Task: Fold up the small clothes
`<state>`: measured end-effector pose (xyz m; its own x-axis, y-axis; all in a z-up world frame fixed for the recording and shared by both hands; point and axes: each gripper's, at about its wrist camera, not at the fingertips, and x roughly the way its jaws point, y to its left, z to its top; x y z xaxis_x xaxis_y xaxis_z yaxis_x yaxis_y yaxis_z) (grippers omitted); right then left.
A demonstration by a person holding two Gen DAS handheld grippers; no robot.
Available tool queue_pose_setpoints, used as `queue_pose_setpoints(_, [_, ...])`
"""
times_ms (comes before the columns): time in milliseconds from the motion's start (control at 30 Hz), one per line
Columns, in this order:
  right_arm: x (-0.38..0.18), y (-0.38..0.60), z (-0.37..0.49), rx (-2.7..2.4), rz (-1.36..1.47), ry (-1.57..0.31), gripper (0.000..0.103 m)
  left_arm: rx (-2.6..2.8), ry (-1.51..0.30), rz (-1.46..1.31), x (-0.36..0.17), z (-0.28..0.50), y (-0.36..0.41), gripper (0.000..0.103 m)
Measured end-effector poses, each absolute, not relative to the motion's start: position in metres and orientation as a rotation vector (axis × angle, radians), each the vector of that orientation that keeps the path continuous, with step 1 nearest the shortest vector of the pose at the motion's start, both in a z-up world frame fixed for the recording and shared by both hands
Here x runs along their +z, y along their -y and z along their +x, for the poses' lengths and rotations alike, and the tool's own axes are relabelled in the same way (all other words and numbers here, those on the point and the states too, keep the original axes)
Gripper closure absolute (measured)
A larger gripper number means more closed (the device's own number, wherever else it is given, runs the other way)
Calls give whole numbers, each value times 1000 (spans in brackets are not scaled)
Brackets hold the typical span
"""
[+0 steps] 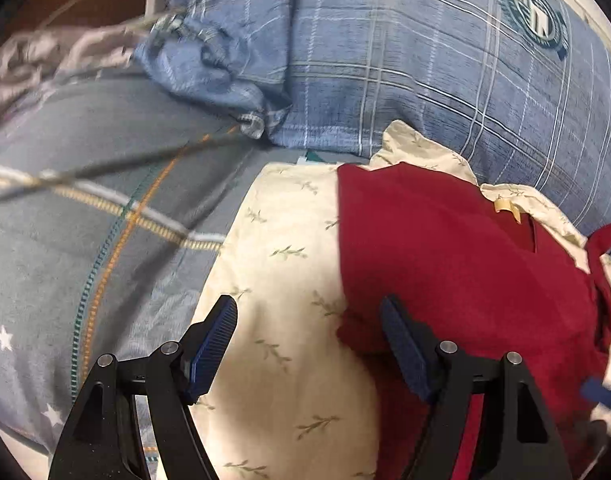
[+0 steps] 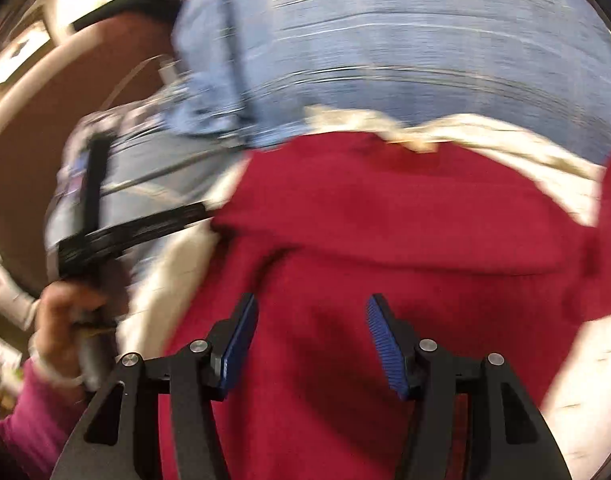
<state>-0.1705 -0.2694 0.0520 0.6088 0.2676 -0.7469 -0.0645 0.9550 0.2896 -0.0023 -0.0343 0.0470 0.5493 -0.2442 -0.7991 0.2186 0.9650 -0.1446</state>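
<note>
A dark red garment [image 1: 457, 264] lies spread on a cream cloth with a leaf print [image 1: 281, 272]; a small tan label [image 1: 505, 207] shows near its collar. My left gripper [image 1: 309, 312] hovers open over the garment's left edge, one pad above the cream cloth and the other above the red fabric, nothing between them. In the blurred right wrist view the red garment [image 2: 385, 216] fills the middle, and my right gripper [image 2: 311, 308] stands open above it with nothing pinched. The other hand-held gripper [image 2: 93, 240] and the hand [image 2: 69, 320] on it show at the left.
A blue plaid pillow [image 1: 405, 56] with a round badge [image 1: 535, 14] rises behind the cloths. A grey bedsheet [image 1: 85, 160] with stripes and stars spreads to the left, with a thin cable [image 1: 105, 170] across it. A pink sleeve [image 2: 33, 412] shows at the lower left.
</note>
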Motion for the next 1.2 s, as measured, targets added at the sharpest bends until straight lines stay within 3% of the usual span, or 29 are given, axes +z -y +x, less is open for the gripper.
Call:
queue_pose_setpoints(467, [5,151,-103,274,104,-947,48,-372,-1048,-129,20,38,32,31])
queue_pose_setpoints(533, [-1,149,-97,230,87,-940,56,-381,-1051,-114,16,43,37,32])
queue_pose_setpoints(567, [-2,150,-95,212,86,-929,60,-385,-1044,-117,15,44,38,38])
queue_pose_setpoints(633, [-5,153,-91,180,80,-922,77,-406,-1038,-127,14,47,40,55])
queue_pose_setpoints(700, [-7,158,-87,181,102,-928,83,-452,-1041,-134,14,48,43,87])
queue_pose_setpoints(800, [-5,158,-82,219,113,-947,94,-453,-1019,-94,17,45,46,98])
queue_pose_setpoints(867, [-3,155,-80,257,142,-961,95,-444,-1001,-96,23,43,41,103])
queue_pose_setpoints(1000, [-2,143,-73,301,194,-968,96,-415,-960,-134,35,45,18,103])
queue_pose_setpoints(1033, [-3,139,-71,314,216,-968,103,-401,-960,-146,35,47,12,103])
queue_pose_setpoints(1100, [-10,128,-64,410,307,-1011,103,-377,-961,-141,34,47,7,103])
queue_pose_setpoints(1200, [-13,111,-70,356,218,-998,103,-359,-955,-122,34,44,9,103])
